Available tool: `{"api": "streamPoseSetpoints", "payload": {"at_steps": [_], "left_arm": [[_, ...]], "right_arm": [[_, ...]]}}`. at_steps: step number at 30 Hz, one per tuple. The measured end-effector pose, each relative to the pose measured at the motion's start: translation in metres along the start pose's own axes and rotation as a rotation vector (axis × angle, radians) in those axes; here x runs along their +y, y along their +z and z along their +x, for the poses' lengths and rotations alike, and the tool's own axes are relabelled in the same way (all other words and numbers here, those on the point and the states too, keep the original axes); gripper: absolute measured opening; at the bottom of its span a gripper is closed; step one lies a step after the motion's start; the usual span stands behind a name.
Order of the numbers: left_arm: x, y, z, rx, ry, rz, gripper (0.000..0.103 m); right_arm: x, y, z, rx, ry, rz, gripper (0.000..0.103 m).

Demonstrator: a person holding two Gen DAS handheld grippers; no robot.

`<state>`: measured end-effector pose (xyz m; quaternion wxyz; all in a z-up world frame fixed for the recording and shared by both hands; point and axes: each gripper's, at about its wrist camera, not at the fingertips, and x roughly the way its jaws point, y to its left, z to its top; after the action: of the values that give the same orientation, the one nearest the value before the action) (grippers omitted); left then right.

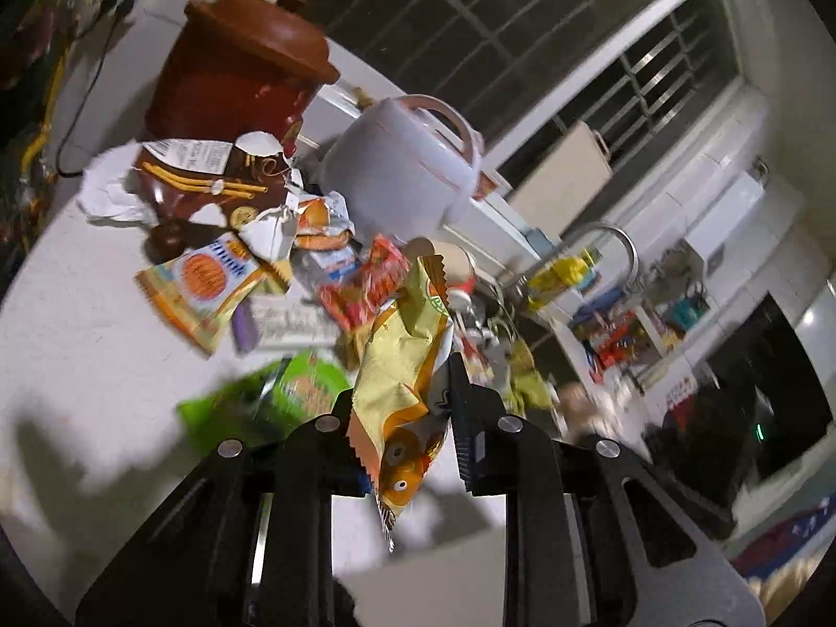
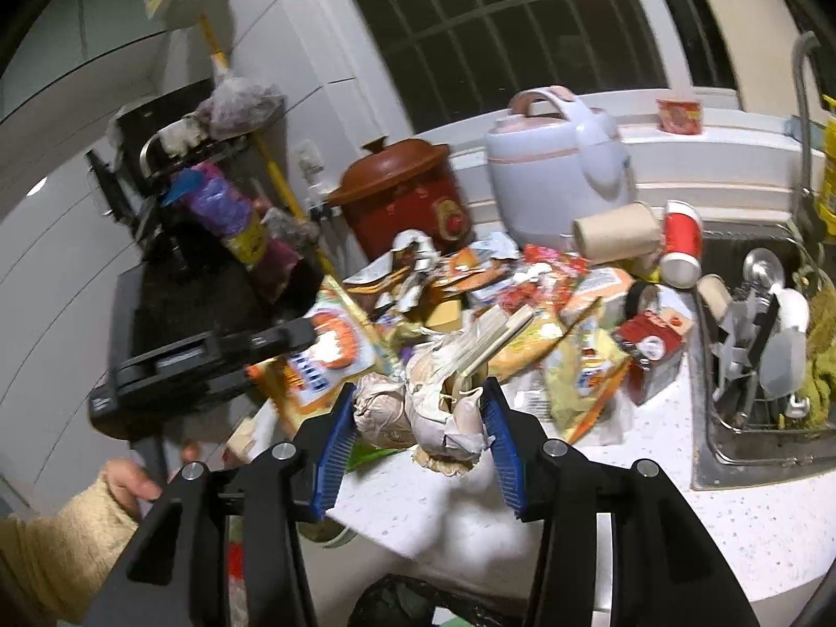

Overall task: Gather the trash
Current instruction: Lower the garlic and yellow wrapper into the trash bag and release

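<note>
Both pairs of fingers are clamped on rubbish. On the left gripper [image 1: 402, 418] the black fingers [image 1: 473, 418] pinch a crumpled yellow wrapper [image 1: 402, 366], which stands up between the pads and hangs out below them, lifted clear of the counter [image 1: 78, 339]. The right gripper [image 2: 418, 418] has its blue pads [image 2: 334, 433] pressed on either side of a garlic bulb [image 2: 418, 407] with dry papery skin and a stalk poking up; it is held above the counter's front edge, over a dark bin bag [image 2: 397, 606] that shows at the bottom of the right wrist view.

Behind both grippers the trash pile [image 2: 522, 292] sprawls across the white counter: torn snack packets, an orange and white packet [image 1: 204, 282], a red wrapper [image 1: 366, 282], a green packet [image 1: 282, 392] blurred just beyond the left fingers. A cardboard tube [image 2: 616, 232] and a red paper cup [image 2: 682, 245] lie tipped over at the far side of the pile, near the sink [image 2: 757, 444], which is full of utensils.

At the back of the counter stand a brown crock pot [image 2: 402, 193] with its lid on and, beside it, a white rice cooker [image 2: 559, 162] with a pink handle, both against the windowsill. To the left, in the right wrist view, the other gripper reaches in over the pile, and a hand [image 2: 130, 475] in a beige sleeve [image 2: 57, 548] grips its handle.
</note>
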<state>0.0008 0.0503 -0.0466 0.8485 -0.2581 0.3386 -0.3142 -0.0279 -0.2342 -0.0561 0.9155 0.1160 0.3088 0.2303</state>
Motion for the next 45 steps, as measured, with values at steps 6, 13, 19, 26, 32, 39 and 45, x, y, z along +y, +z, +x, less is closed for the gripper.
{"api": "streamPoseSetpoints", "payload": {"at_steps": [6,13,19,26,32,39,45], "left_arm": [[0.007,-0.070,-0.053,0.135,0.064,-0.004,0.022],[0.068,-0.183,-0.037,0.375,0.255,-0.104,0.022],[0.136,-0.268,0.026,0.566,0.373,-0.140,0.022],[0.203,-0.335,0.109,0.766,0.579,-0.114,0.047],[0.213,-0.340,0.116,0.781,0.675,-0.100,0.072],[0.189,-0.318,0.107,0.741,0.685,-0.073,0.072],[0.133,-0.262,0.077,0.658,0.678,-0.001,0.072]], "right_arm": [[0.030,-0.030,-0.005,0.125,0.099,-0.066,0.047],[0.041,-0.138,0.040,0.464,0.124,-0.067,0.047],[0.008,-0.264,0.118,0.725,0.019,-0.023,0.047],[-0.038,-0.380,0.204,0.918,-0.149,0.029,0.063],[-0.064,-0.393,0.228,0.946,-0.242,0.054,0.076],[-0.057,-0.347,0.202,0.855,-0.211,0.080,0.076],[-0.024,-0.263,0.145,0.695,-0.098,0.060,0.076]]}}
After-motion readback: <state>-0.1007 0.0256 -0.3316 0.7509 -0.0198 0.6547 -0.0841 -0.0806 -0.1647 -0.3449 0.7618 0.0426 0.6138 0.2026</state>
